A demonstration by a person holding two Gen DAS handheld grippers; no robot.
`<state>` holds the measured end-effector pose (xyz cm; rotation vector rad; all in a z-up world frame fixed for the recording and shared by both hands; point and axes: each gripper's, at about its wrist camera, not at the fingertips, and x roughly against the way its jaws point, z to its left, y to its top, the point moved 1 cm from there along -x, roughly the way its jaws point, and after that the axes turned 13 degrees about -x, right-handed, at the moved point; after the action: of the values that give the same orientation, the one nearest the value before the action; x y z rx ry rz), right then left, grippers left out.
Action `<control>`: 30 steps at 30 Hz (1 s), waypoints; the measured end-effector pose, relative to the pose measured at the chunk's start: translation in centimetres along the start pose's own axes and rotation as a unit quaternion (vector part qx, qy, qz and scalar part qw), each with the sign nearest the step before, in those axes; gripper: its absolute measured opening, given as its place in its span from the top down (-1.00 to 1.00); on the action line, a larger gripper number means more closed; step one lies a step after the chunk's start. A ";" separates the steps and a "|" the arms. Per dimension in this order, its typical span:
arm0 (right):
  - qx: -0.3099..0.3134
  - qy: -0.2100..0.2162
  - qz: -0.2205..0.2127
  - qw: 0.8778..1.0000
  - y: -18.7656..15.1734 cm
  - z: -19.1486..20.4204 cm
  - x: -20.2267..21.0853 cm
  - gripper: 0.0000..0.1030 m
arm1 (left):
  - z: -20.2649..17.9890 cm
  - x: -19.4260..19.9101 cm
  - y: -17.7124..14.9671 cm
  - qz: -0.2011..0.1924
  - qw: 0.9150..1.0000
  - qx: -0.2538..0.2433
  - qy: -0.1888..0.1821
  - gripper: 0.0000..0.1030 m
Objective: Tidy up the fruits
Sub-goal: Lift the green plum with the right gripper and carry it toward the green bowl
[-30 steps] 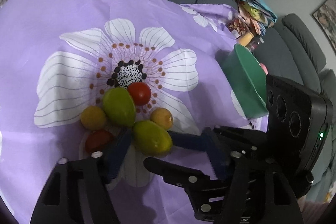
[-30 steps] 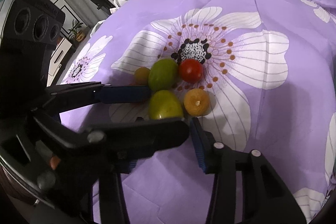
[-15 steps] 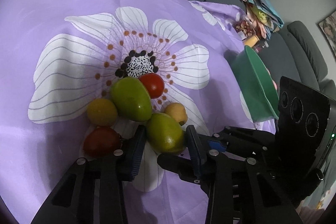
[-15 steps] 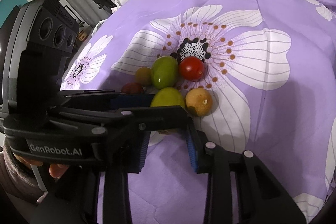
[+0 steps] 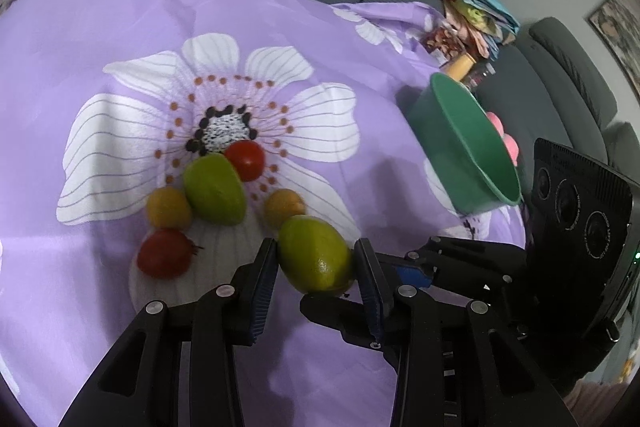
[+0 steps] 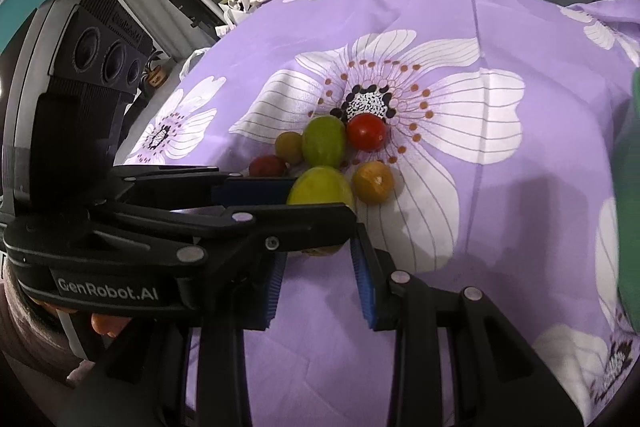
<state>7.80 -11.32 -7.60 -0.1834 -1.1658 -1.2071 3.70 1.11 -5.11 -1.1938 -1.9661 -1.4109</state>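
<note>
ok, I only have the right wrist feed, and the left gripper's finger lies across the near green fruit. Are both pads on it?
Observer: Yes. The left wrist view shows the left gripper with a blue pad against each side of the green lemon-shaped fruit.
Operator: And the green blur at my right edge?
Observer: That is a green bowl, tilted, at the edge of the purple cloth.
Operator: The red fruit half hidden behind that finger?
Observer: The dark red fruit lies on the cloth apart from the finger, with a short stem on the side nearest it.
</note>
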 end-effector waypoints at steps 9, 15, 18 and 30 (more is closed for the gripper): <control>-0.005 -0.004 -0.030 1.000 -1.4 -0.6 3.3 0.36 | -3.6 0.3 0.6 -0.004 0.999 -0.039 0.003 0.24; -0.007 -0.005 -0.050 0.999 -1.9 -1.1 5.1 0.36 | -5.7 0.4 1.1 -0.006 0.998 -0.062 0.008 0.24; -0.007 -0.005 -0.058 0.998 -2.2 -1.4 6.0 0.36 | -6.6 0.4 1.4 -0.006 0.997 -0.072 0.011 0.24; -0.026 -0.002 -0.091 0.996 -3.3 -3.4 8.9 0.36 | -10.1 -0.6 2.3 0.005 0.993 -0.115 0.015 0.24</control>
<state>6.32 -20.57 -3.71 -0.1203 -1.1756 -1.3986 4.68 -8.09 -0.47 -1.2696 -1.8123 -1.6768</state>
